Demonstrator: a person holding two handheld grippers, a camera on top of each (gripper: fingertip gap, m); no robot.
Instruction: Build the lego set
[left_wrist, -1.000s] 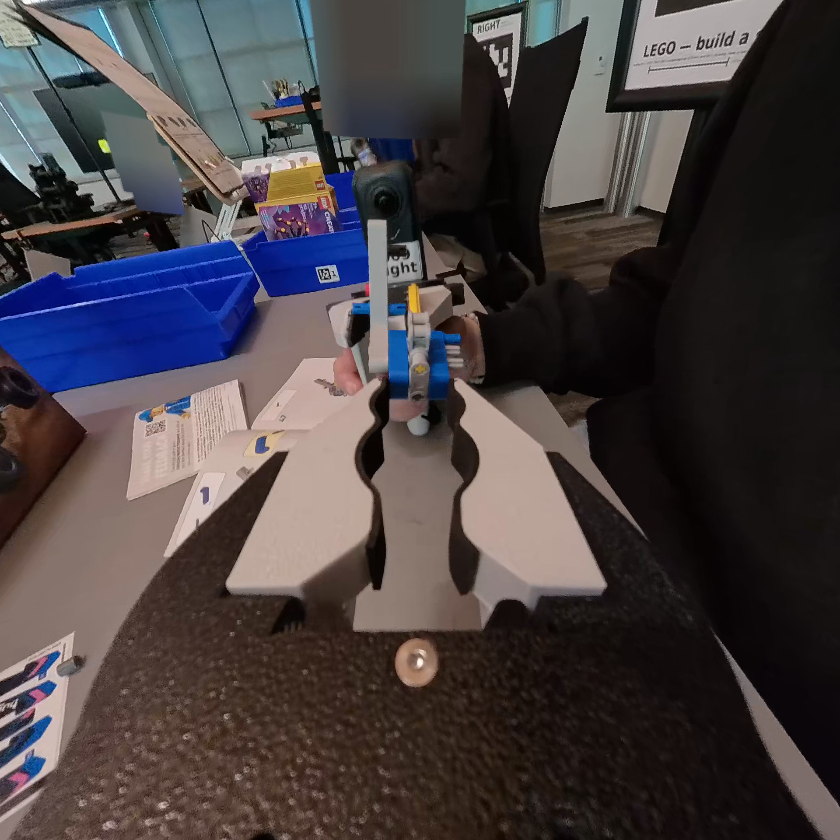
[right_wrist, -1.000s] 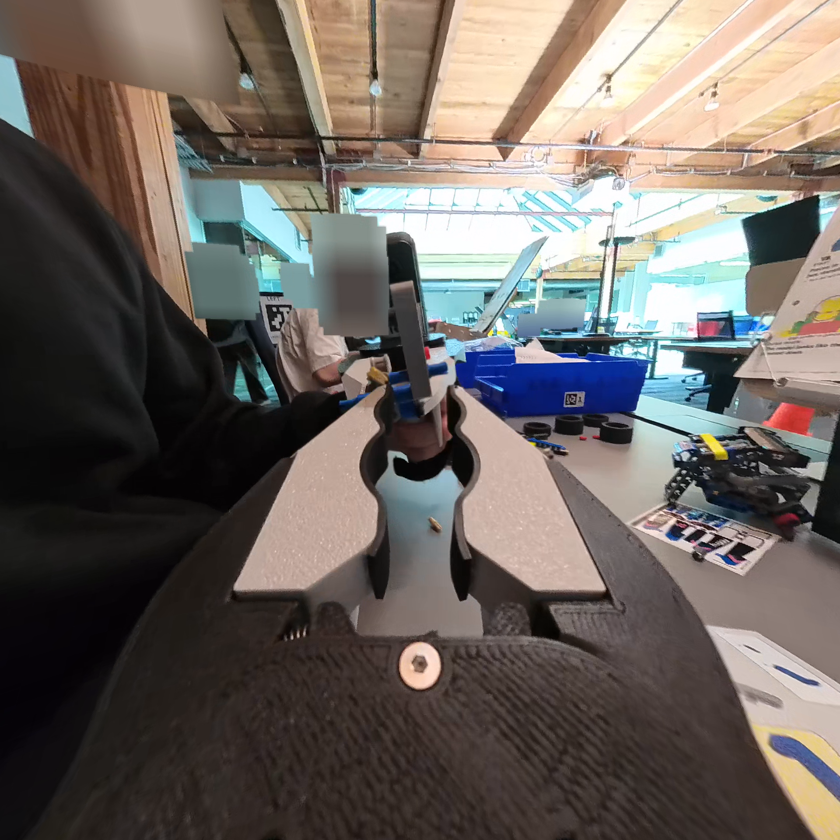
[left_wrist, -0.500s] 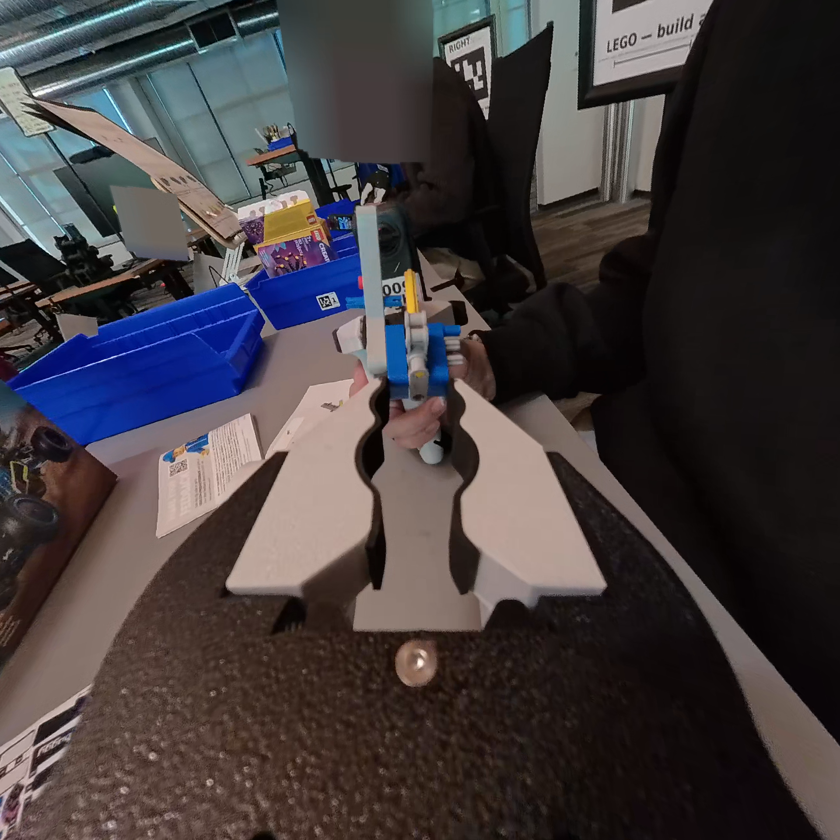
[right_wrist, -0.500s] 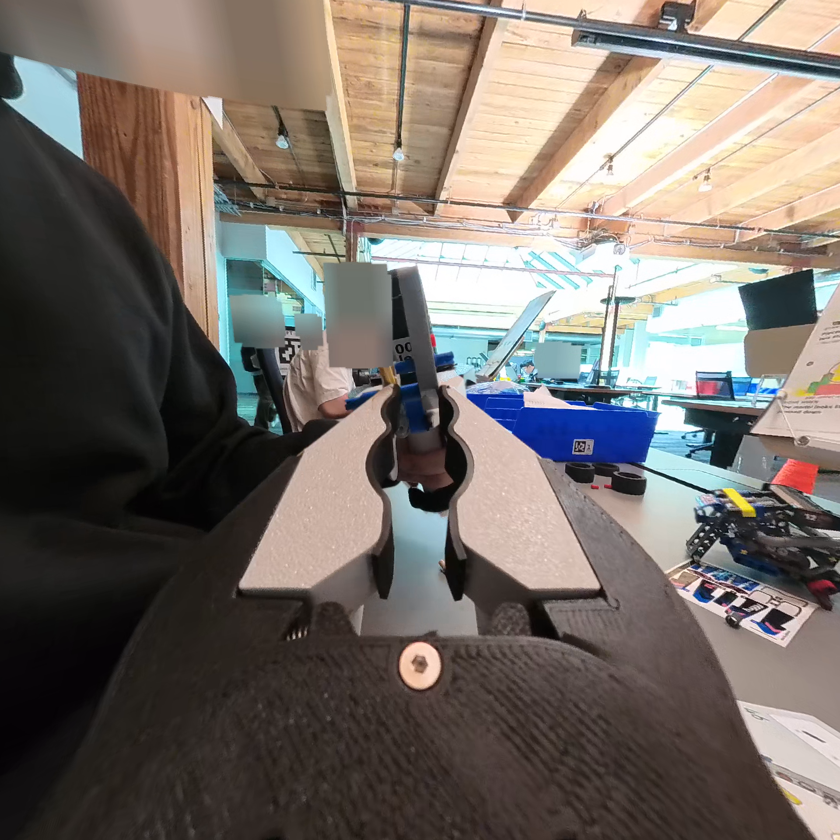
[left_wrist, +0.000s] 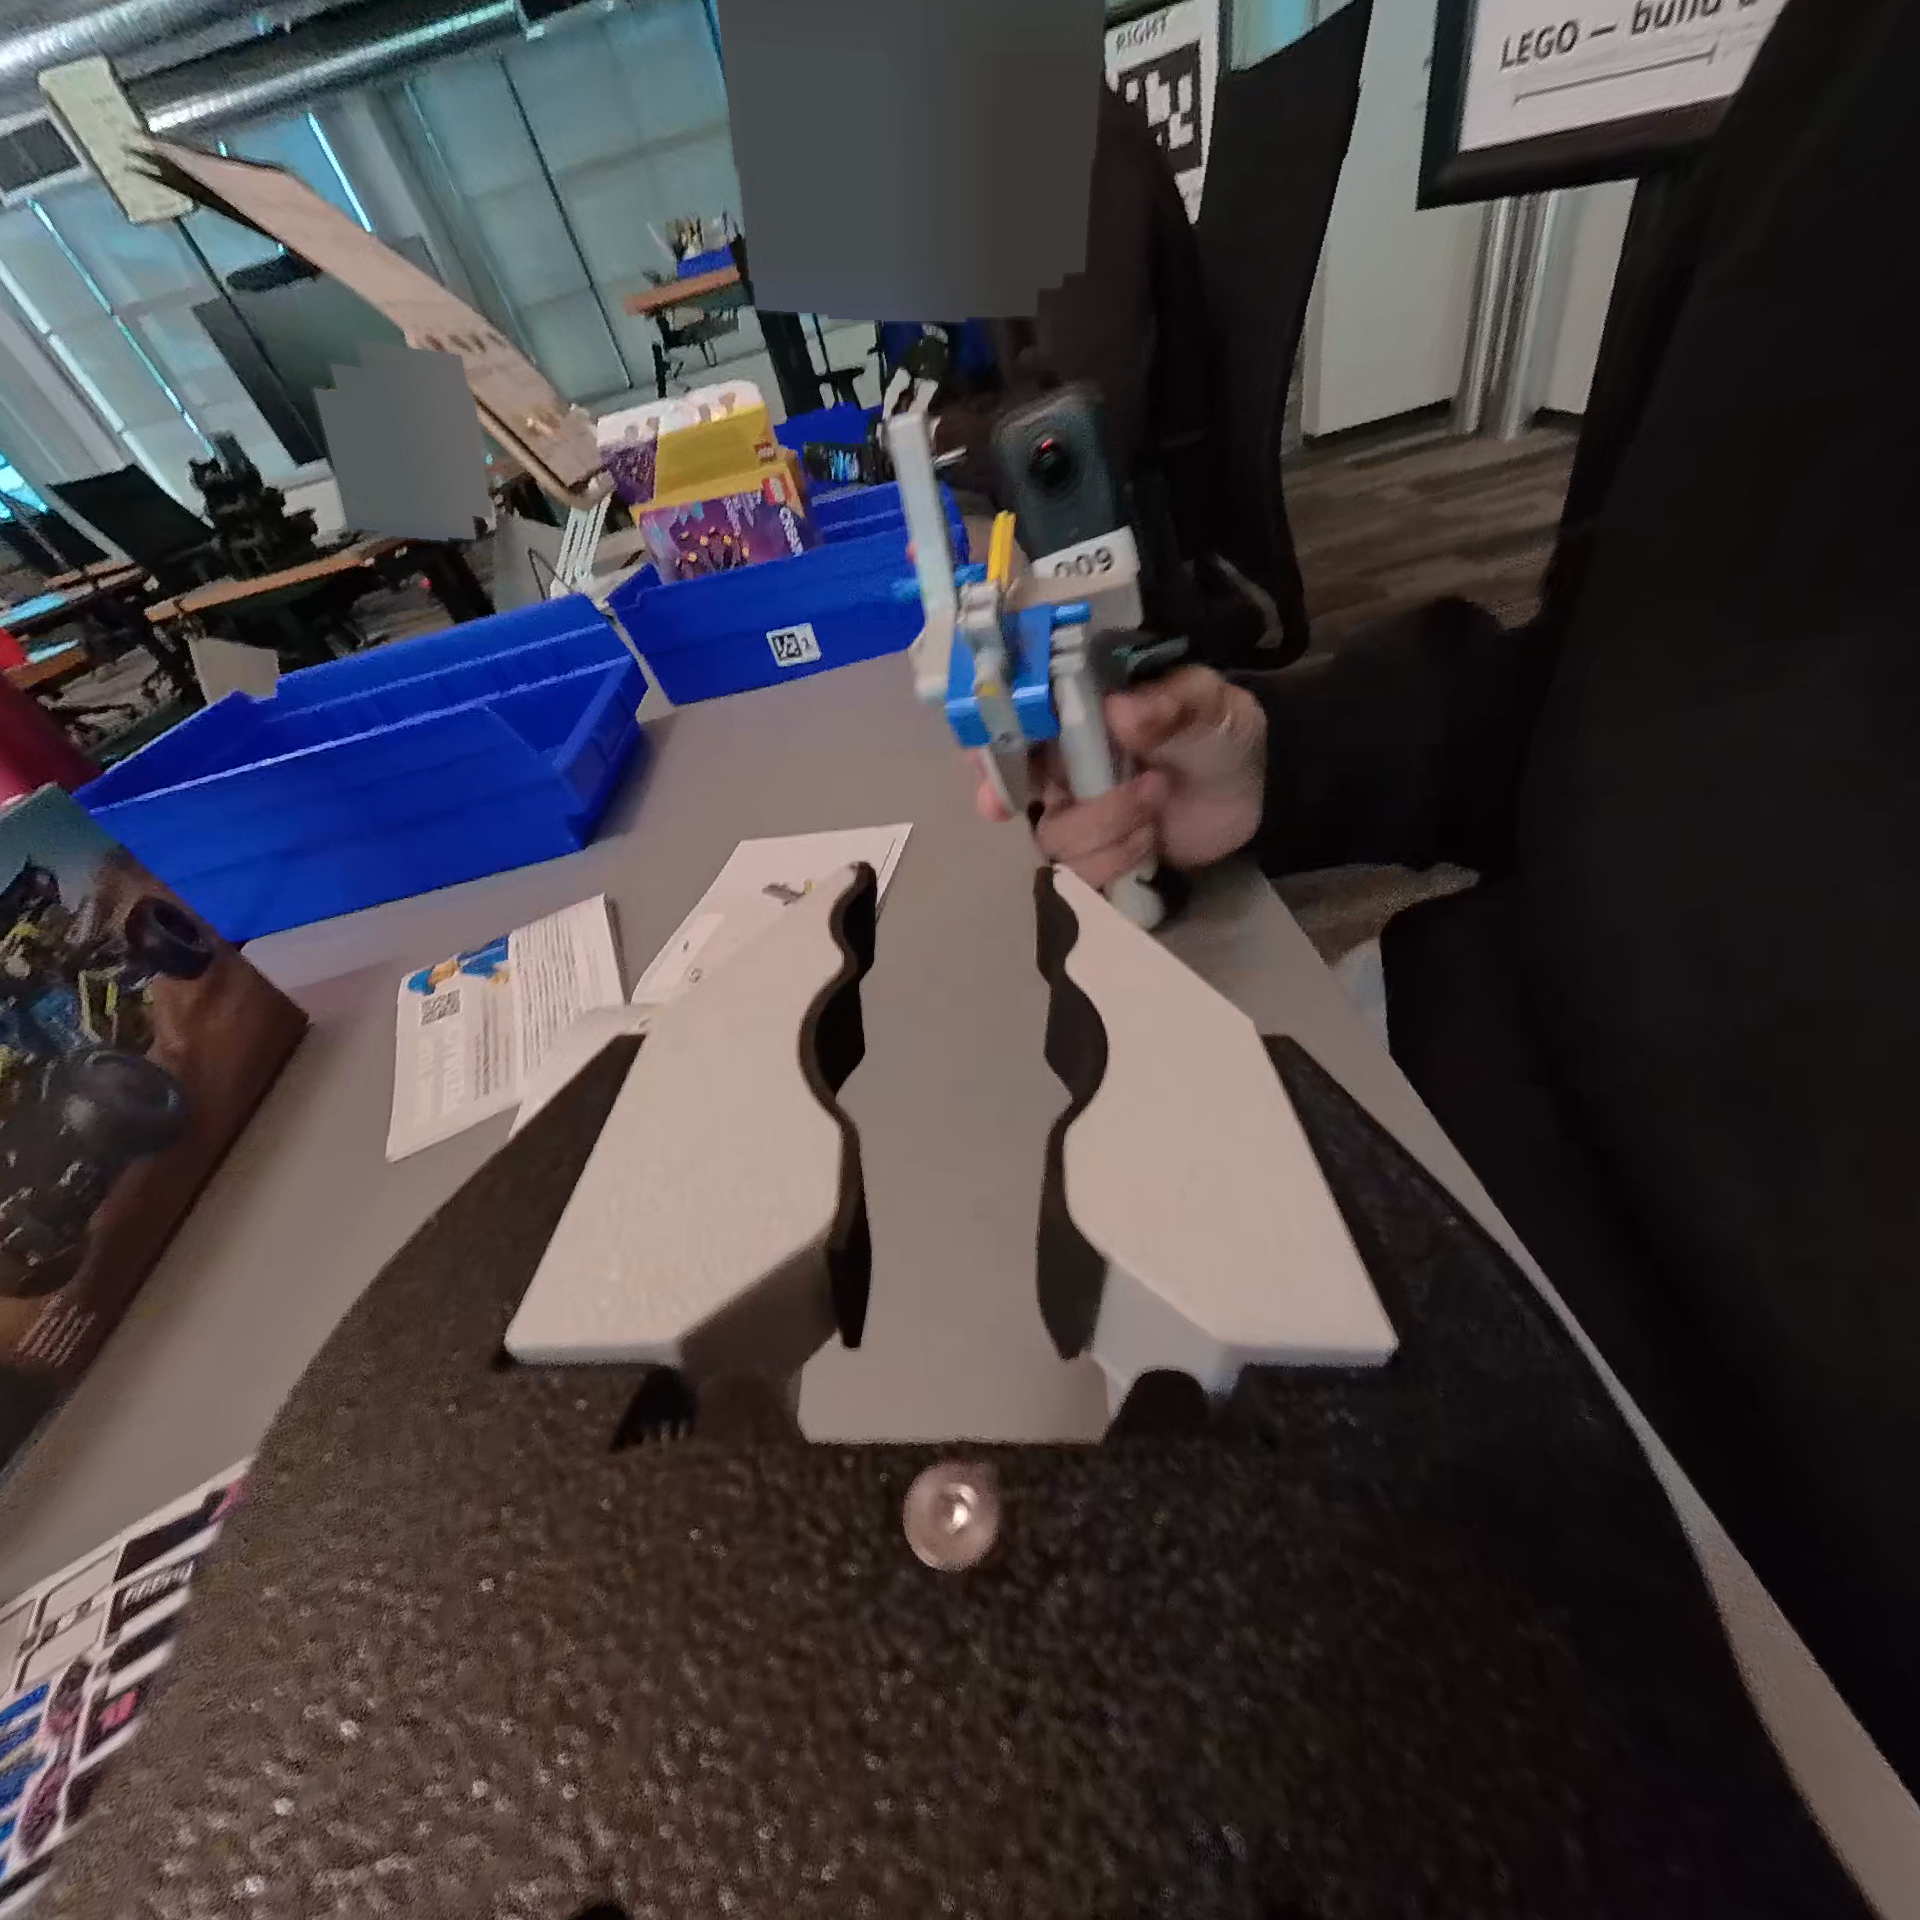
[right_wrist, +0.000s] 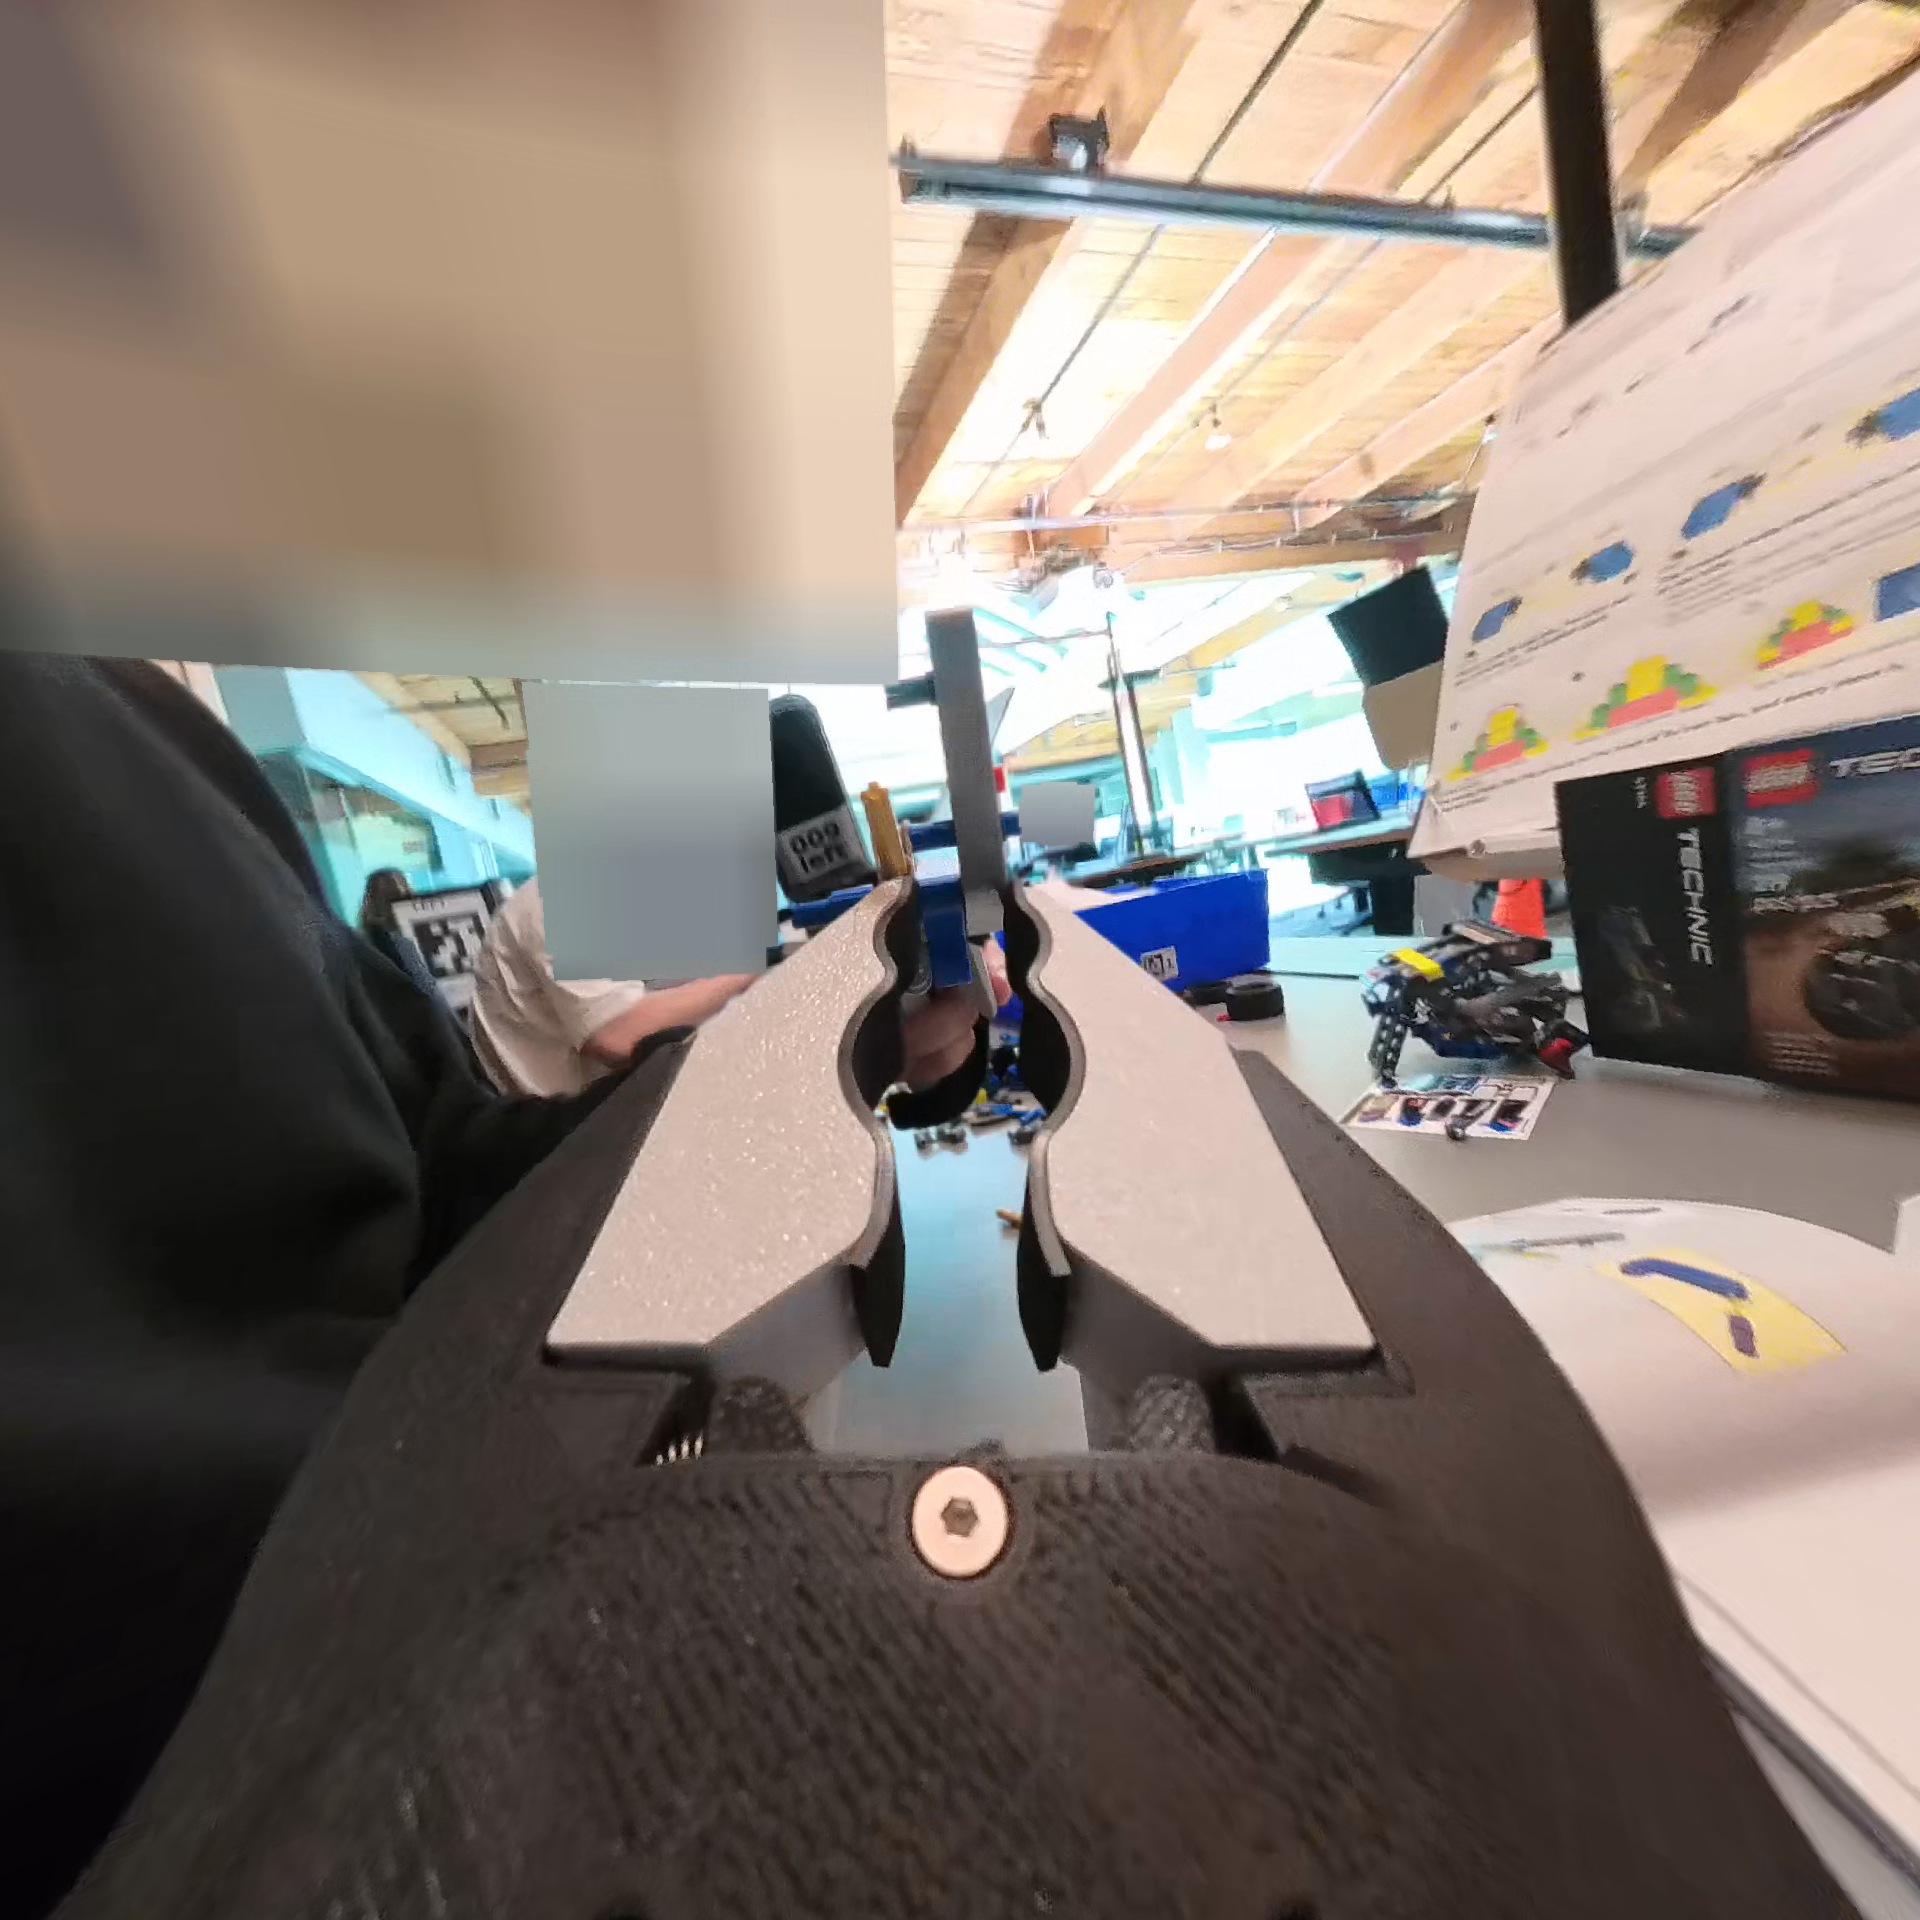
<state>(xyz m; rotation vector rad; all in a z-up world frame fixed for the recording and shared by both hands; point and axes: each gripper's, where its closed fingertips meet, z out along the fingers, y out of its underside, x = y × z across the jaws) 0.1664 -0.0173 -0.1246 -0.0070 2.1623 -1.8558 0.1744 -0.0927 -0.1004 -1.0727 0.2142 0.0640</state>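
Left wrist view shows the left gripper (left_wrist: 951, 883) now spread empty, having let go of the blue-and-grey lego assembly (left_wrist: 987, 644), which the right gripper (right_wrist: 961, 914) alone clamps aloft, handover apparently complete.

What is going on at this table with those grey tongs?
A person is building a lego set with two tools. The right hand-held gripper is shut on a small blue and grey lego assembly and holds it above the grey table. The left hand-held gripper is open and empty, just short of the assembly.
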